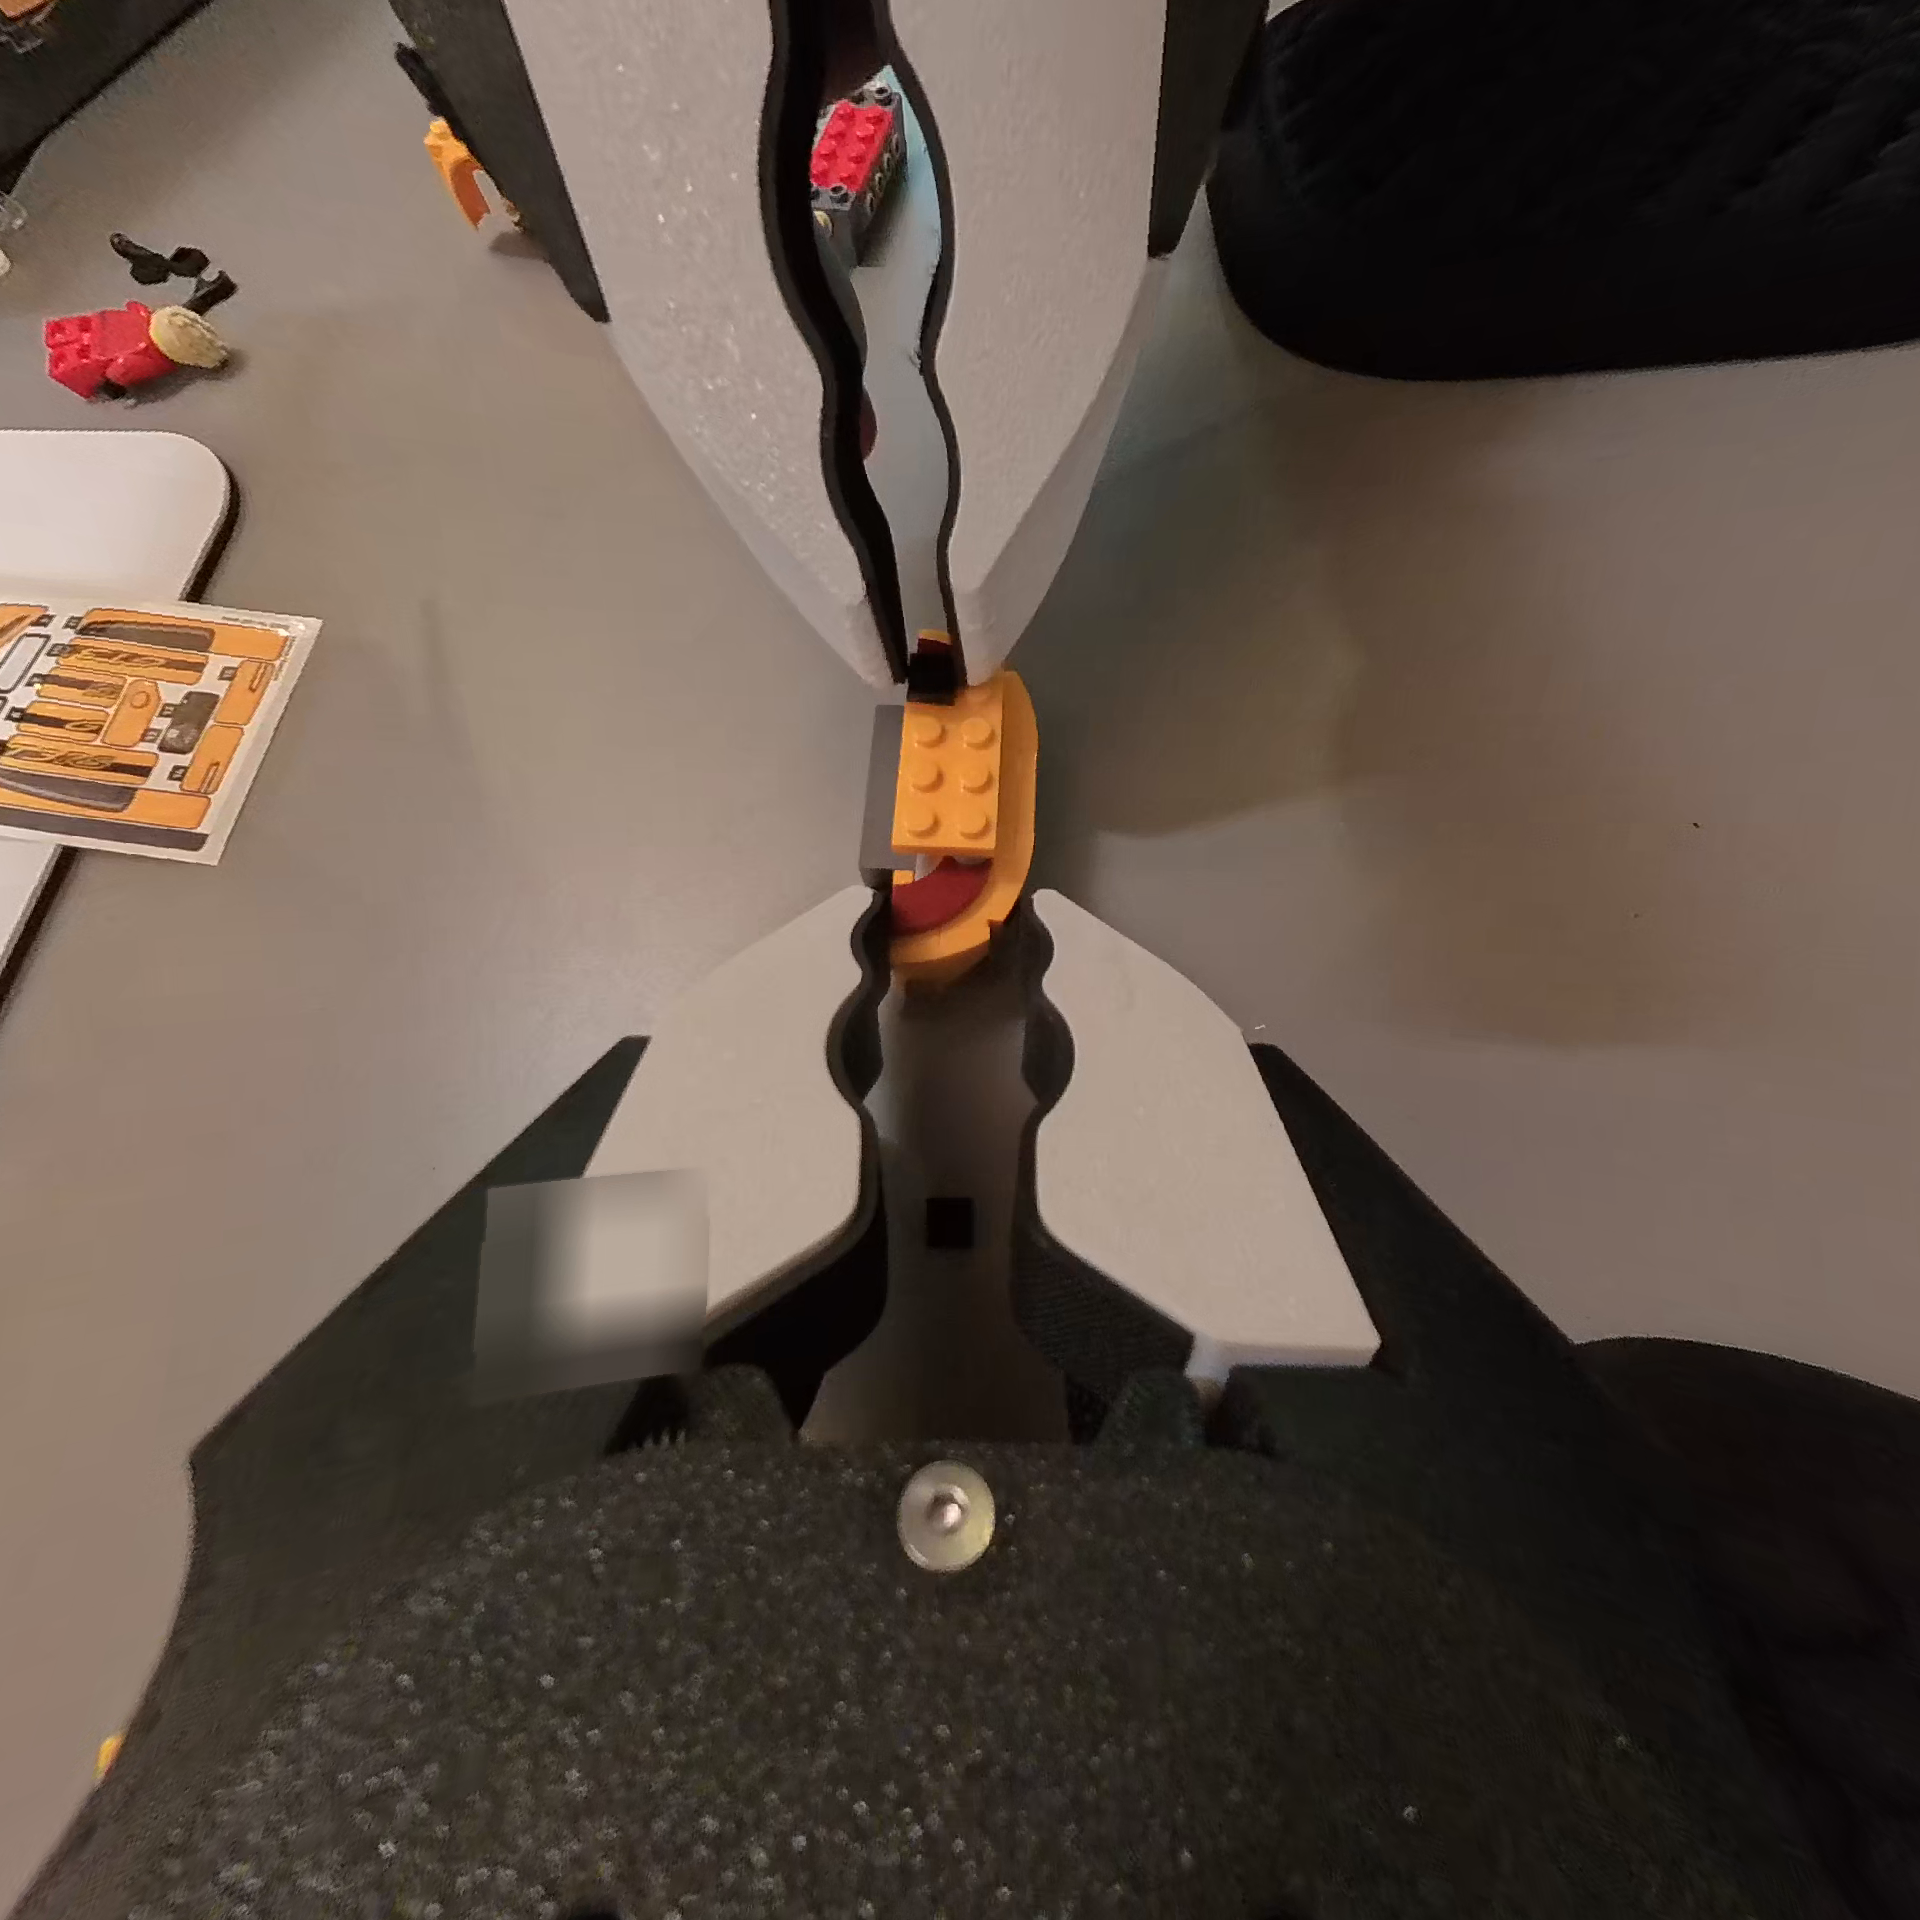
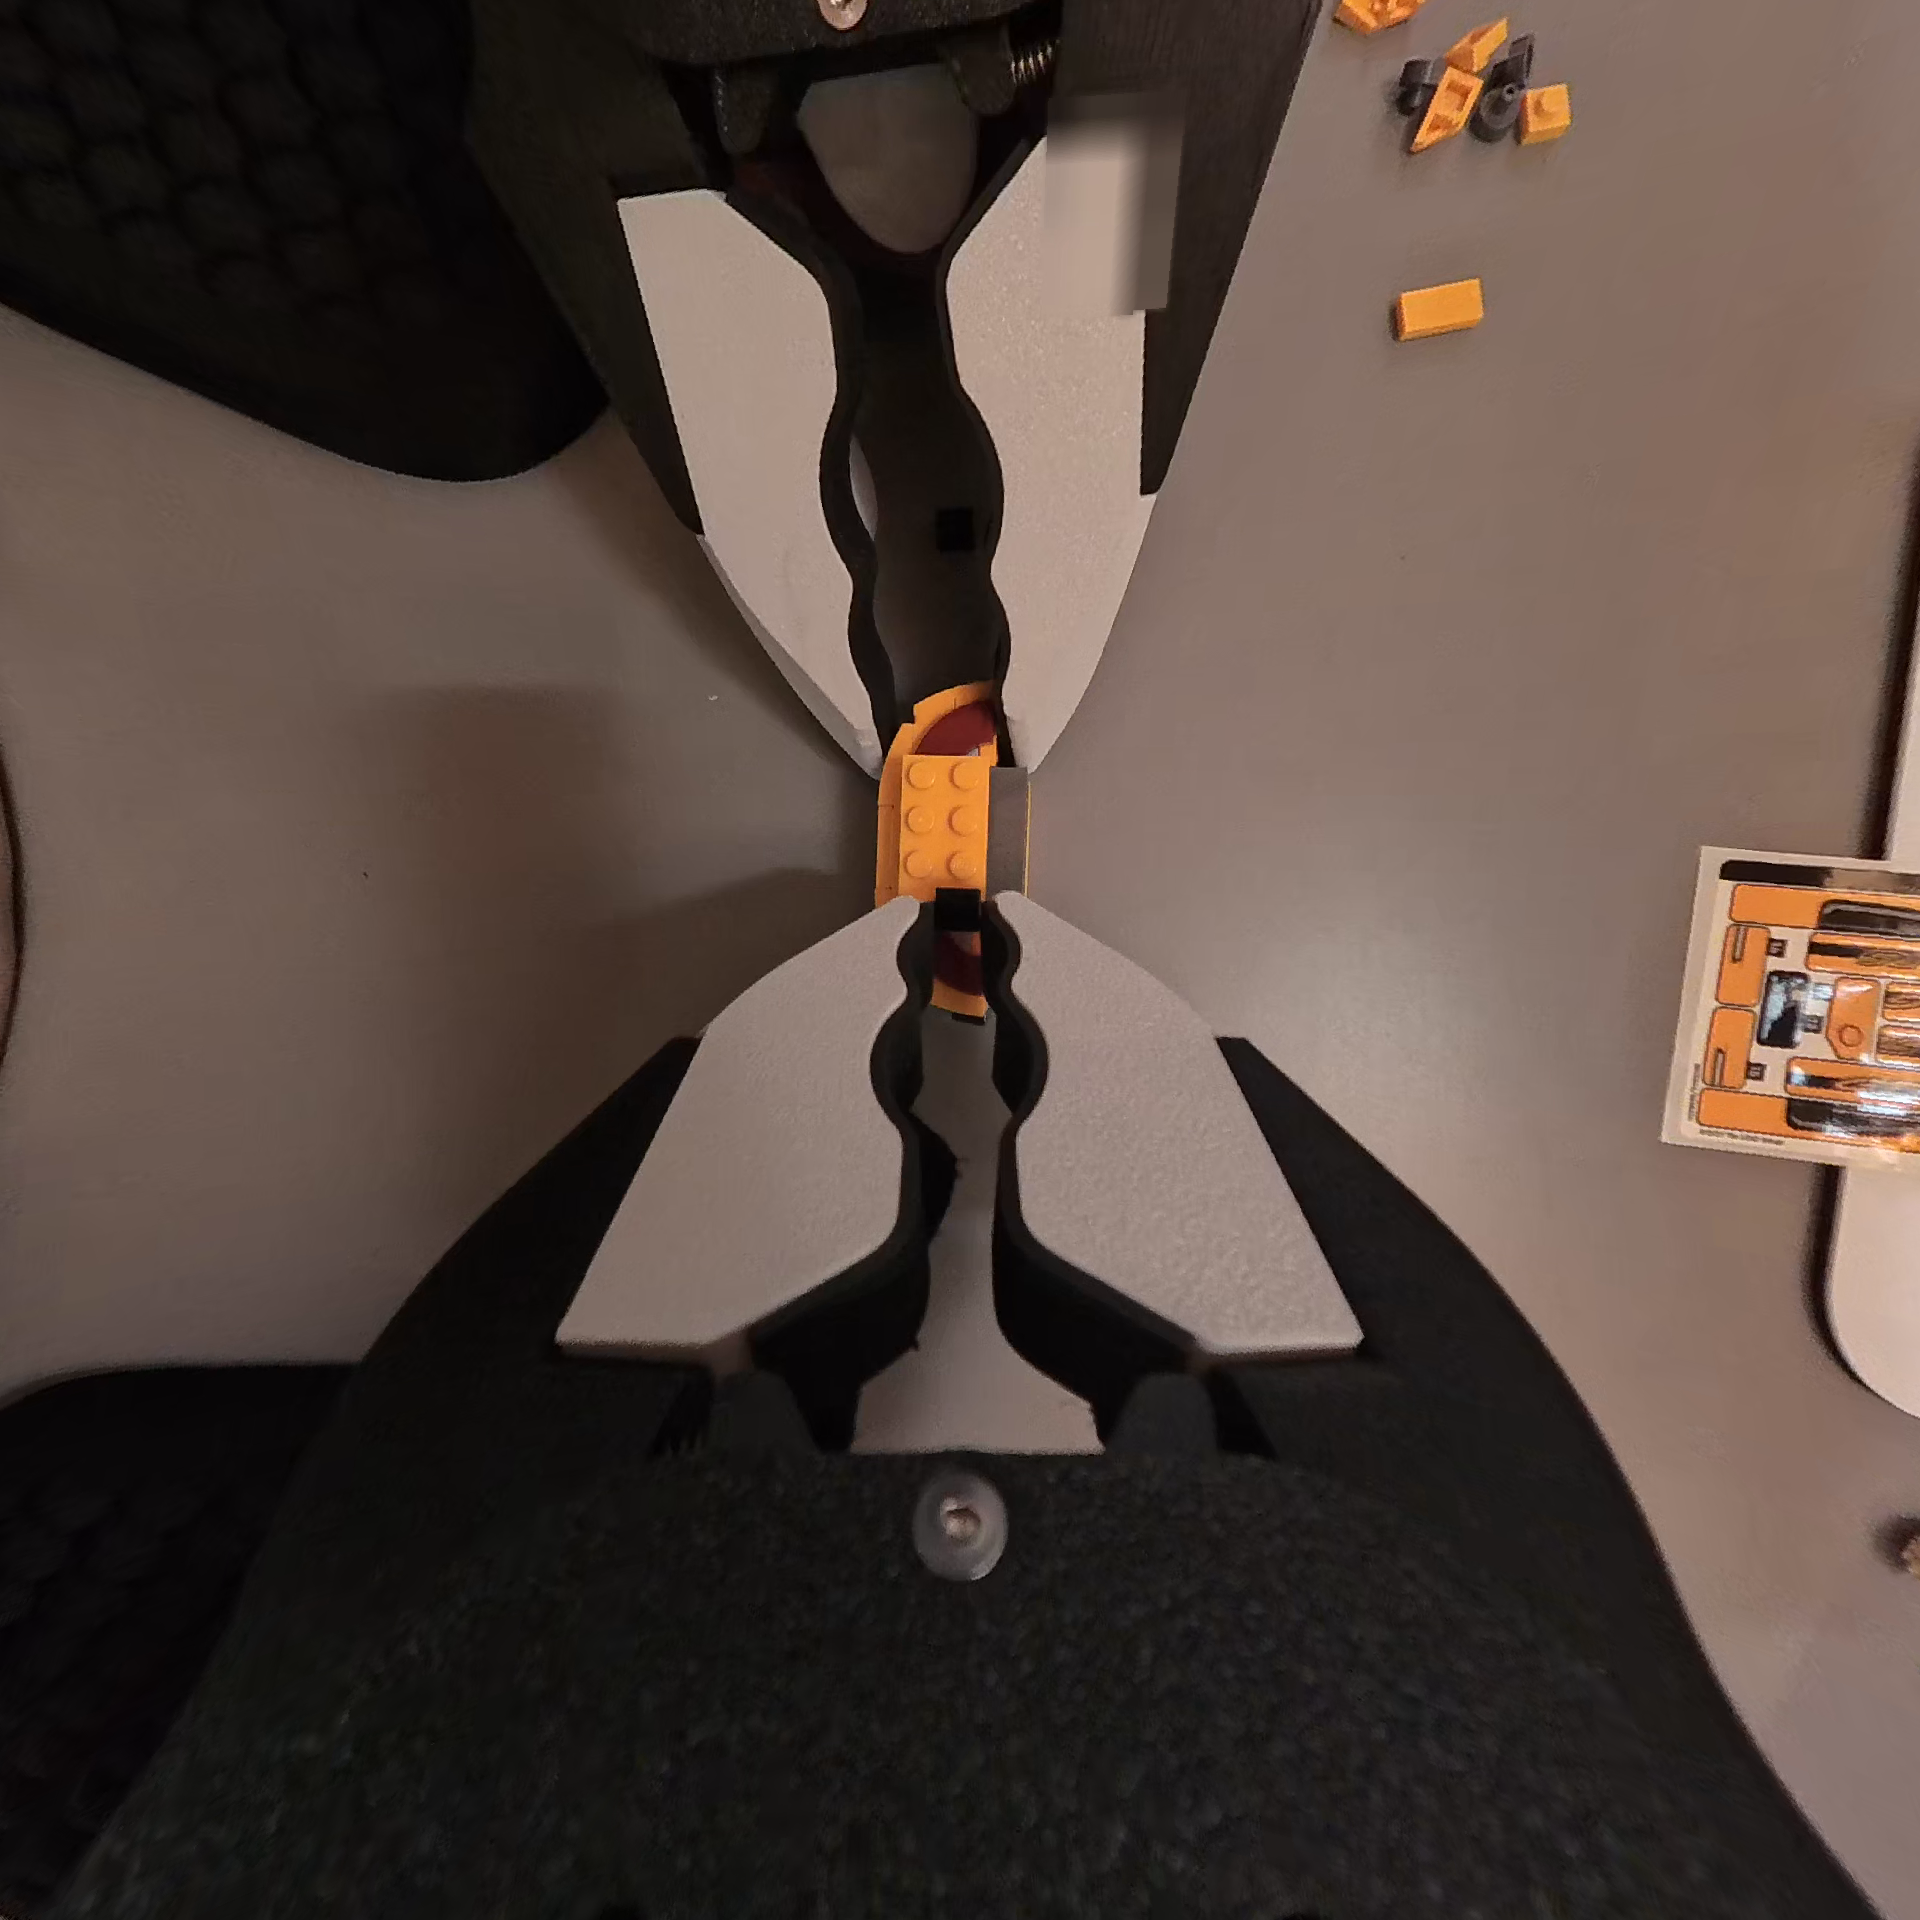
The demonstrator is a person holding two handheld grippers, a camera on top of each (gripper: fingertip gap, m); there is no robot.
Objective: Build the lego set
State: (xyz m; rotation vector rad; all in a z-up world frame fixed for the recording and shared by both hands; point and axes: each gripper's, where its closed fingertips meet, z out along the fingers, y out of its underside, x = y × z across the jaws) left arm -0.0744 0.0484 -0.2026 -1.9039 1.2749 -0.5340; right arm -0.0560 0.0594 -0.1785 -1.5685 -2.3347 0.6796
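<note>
A small orange lego assembly point(image 1: 951, 774) hangs above the grey table between the two grippers, which face each other tip to tip. It has a studded orange plate on top, a grey piece point(image 1: 878, 784) on one side, a curved orange rim and a dark red part point(image 1: 930, 899) inside. My left gripper point(image 1: 951, 914) is shut on one end. My right gripper point(image 1: 933, 665) is shut on the other end, where a small black piece point(image 1: 930, 675) sits. In the right wrist view the assembly point(image 2: 940, 831) lies between my right gripper point(image 2: 958, 909) and the left gripper point(image 2: 951, 743).
A sticker sheet point(image 1: 135, 727) lies partly on a white pad point(image 1: 94, 520). Red bricks point(image 1: 114, 348), small black parts point(image 1: 171, 265) and an orange arch point(image 1: 462, 171) lie far left. Loose orange pieces point(image 2: 1486, 83) and an orange tile point(image 2: 1439, 309) lie beyond. A black cushion point(image 1: 1558, 177) sits nearby. The tips of both grippers are at nearly the same place.
</note>
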